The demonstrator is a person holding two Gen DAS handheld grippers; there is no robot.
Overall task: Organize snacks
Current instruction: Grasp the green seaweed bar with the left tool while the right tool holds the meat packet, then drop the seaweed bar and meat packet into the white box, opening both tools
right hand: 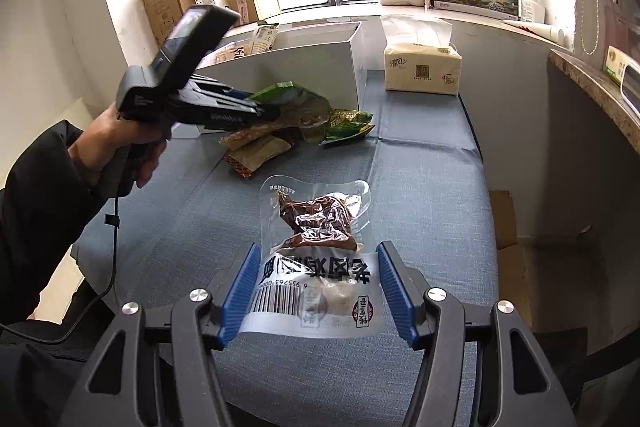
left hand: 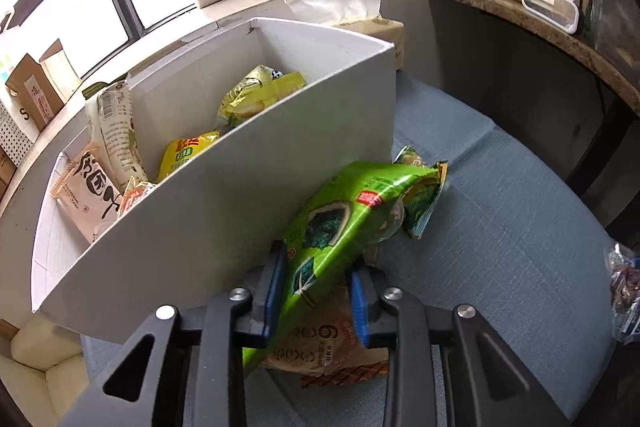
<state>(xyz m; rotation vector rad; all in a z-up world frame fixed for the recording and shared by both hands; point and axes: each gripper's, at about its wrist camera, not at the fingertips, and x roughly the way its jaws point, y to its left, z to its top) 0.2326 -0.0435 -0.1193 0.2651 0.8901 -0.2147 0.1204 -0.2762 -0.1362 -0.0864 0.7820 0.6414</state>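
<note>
Beneath left tongs (left hand: 316,291) clamping green packet (left hand: 352,223), brown packet (left hand: 320,347) half-hidden; right tongs (right hand: 316,291) agape.

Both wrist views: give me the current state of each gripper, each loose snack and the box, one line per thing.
Left gripper: shut on the green seaweed pack, lifted by the box wall.
Right gripper: open, straddling the clear meat pouch.
Clear meat pouch: flat on the blue cloth, sealed.
White box: open-topped, holding several snacks.
Brown snack pack: lying on the cloth.
Small green packet: on the cloth.
</note>
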